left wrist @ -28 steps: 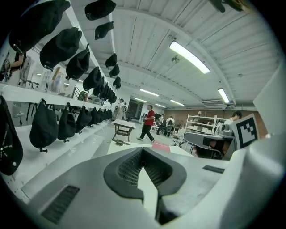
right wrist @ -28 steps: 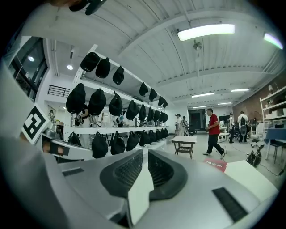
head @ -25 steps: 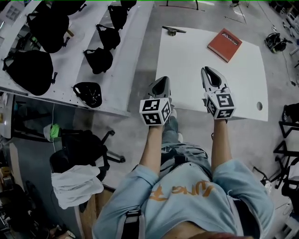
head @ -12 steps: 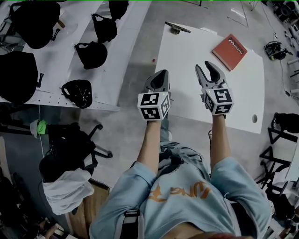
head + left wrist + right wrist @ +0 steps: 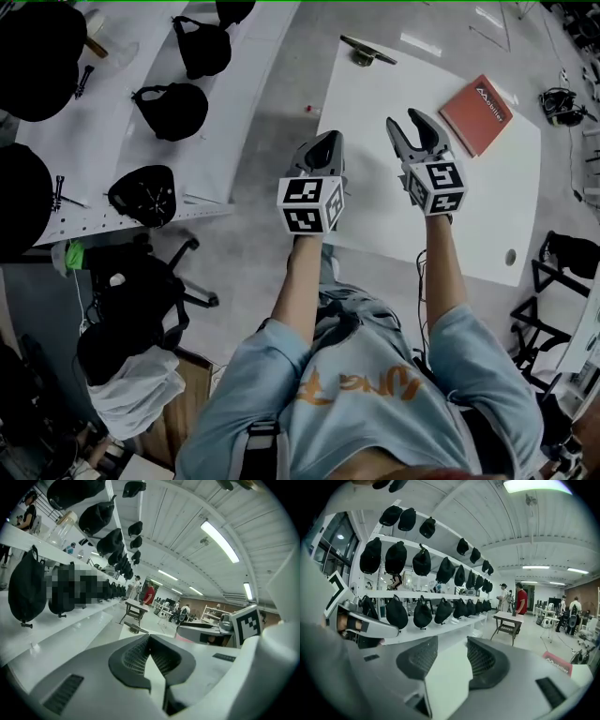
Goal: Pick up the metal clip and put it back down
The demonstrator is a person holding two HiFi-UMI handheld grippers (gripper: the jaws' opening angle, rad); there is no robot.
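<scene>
**Clip far off, right gripper empty: the reach was the risk**

The metal clip (image 5: 367, 51) lay at the far edge of the white table (image 5: 375, 112), well apart from both grippers and not yet touched. The right gripper (image 5: 414, 127) hung above the table's middle with its jaws opening and nothing between them. The left gripper (image 5: 323, 150) hovered at the table's near-left edge, its jaws drawn together on nothing.

The main hazard looked to be the clip's place and form. It appeared thin and low, with a long arm jutting toward the corner. A careless approach could have nudged it over the edge onto the floor. Jaws coming down too steeply might have scraped the tabletop or slid off the smooth metal, and a pinch on the arm alone could have let it swivel and drop.

The red book (image 5: 476, 114) sat to the right, clear of a straight reach. A wide swing of the right gripper might still have clipped it.
</scene>
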